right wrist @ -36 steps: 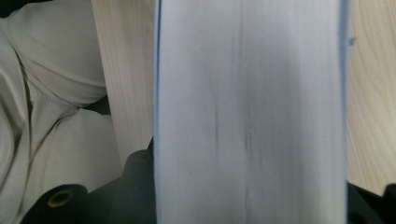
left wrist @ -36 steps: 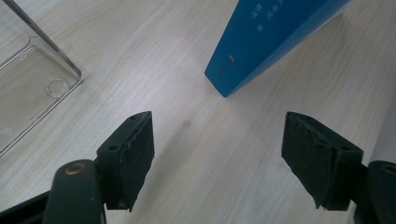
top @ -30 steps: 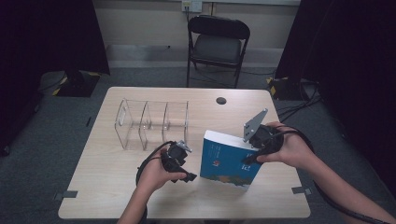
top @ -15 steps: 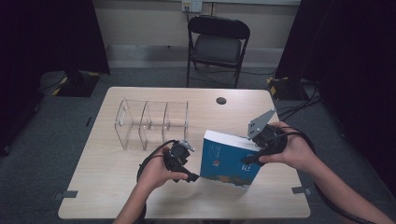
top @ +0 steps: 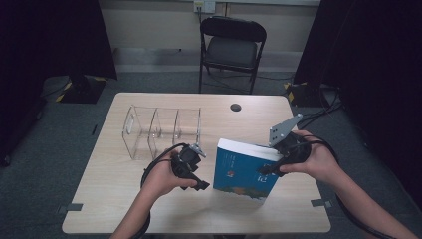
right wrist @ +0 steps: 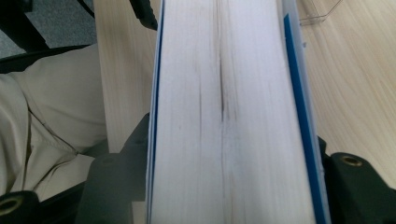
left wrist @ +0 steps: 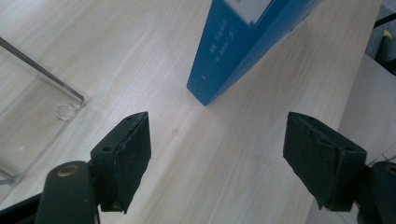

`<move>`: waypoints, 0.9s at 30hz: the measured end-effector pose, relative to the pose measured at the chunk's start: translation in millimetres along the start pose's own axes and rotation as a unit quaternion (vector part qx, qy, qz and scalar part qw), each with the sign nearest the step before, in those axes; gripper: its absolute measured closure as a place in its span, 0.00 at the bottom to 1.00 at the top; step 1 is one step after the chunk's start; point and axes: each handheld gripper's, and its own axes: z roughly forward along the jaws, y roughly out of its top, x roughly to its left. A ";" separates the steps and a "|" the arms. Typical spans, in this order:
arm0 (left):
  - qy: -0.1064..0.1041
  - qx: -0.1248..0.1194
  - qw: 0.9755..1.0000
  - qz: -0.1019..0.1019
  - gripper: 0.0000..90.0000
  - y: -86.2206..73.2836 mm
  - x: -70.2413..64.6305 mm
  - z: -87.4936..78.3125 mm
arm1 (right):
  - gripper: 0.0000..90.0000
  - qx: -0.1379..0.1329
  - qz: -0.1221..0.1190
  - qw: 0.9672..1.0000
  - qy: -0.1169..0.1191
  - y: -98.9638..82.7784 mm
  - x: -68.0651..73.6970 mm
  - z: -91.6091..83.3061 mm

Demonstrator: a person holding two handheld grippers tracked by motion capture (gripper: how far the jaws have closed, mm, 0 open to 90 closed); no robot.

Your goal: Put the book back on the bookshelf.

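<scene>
High view: 1 wooden table; 1 blue book standing tilted on it, between the 2 grippers. Right gripper sits at the book's right edge, a hand behind it and a grey plate on top. Left gripper lies just left of the book, apart from it, in the person's left hand. 1 clear divided rack stands beyond the left gripper; 1 black folding chair stands past the table's far edge. Left gripper view: left gripper with jaws spread wide, nothing between the pads, bare tabletop below; the book's blue spine corner rests on the wood ahead of the jaws, not touching them; the rack's clear base lies ahead and left. Right gripper view: the book's white page block fills the gap between the jaws of the right gripper, blue covers on both sides. These jaws have just been opening, the book between them; whether the pads press it, I cannot tell. Beige trousers lie left of the jaws.
</scene>
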 end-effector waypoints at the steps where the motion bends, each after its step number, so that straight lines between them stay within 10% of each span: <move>1: -0.002 0.000 1.000 0.006 0.26 5.4 -1.5 -4.7 | 0.45 -0.005 -0.001 1.000 -0.001 -2.0 -0.4 -1.0; 27: 0.012 0.014 0.998 0.062 0.29 60.2 -23.5 -48.7 | 0.39 -0.022 0.044 0.999 -0.006 -24.7 -1.8 1.8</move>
